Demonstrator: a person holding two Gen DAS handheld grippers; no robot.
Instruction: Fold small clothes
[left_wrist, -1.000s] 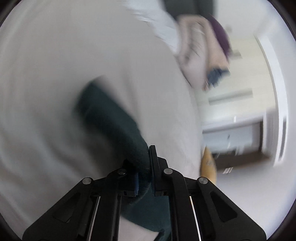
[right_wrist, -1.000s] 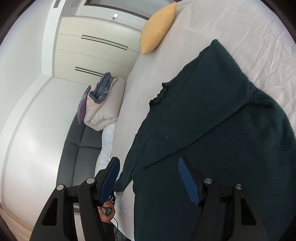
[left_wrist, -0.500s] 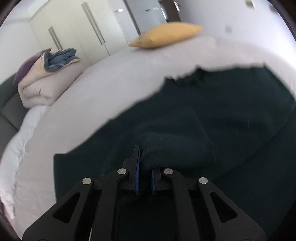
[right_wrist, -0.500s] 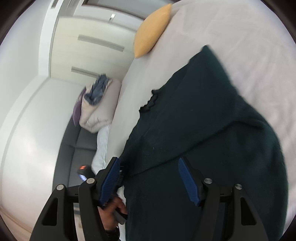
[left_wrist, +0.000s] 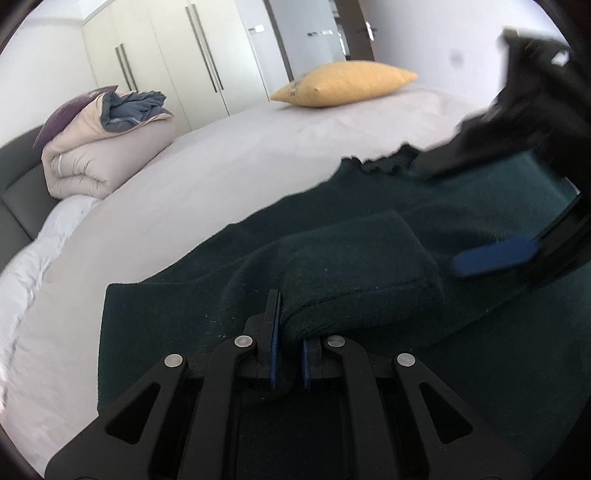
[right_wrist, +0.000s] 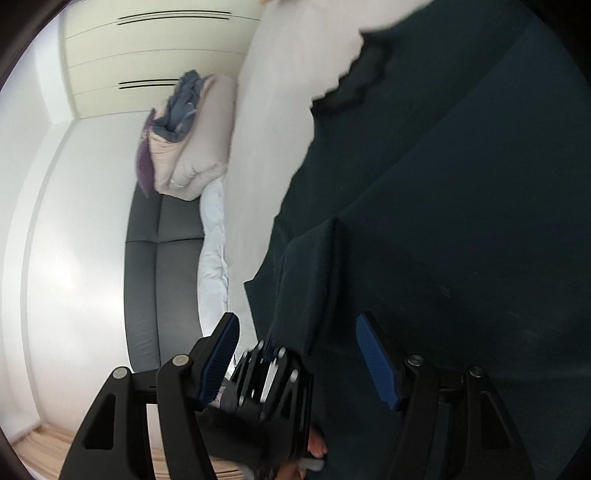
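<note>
A dark green knitted sweater (left_wrist: 498, 369) lies spread on the pale bed sheet (left_wrist: 221, 177). Its sleeve (left_wrist: 354, 280) is folded across the body, and my left gripper (left_wrist: 288, 350) is shut on the sleeve's cuff end. In the right wrist view the sweater (right_wrist: 461, 203) fills the right side, and the left gripper (right_wrist: 271, 349) shows low in the middle, holding the sleeve (right_wrist: 310, 280). My right gripper (right_wrist: 295, 354) hangs open above the sweater, nothing between its blue pads. It also shows, blurred, at the right edge of the left wrist view, one blue pad (left_wrist: 495, 254) over the sweater.
A yellow pillow (left_wrist: 343, 86) lies at the far end of the bed. A rolled beige duvet with blue cloth (left_wrist: 99, 147) sits at the left on a dark grey headboard (right_wrist: 159, 280). Cream wardrobe doors (left_wrist: 177, 66) stand behind. A hand (right_wrist: 314, 446) shows below.
The left gripper has carried the sleeve across onto the sweater's body and settled. The right gripper has swung down and closer over the sweater, now near the left gripper.
</note>
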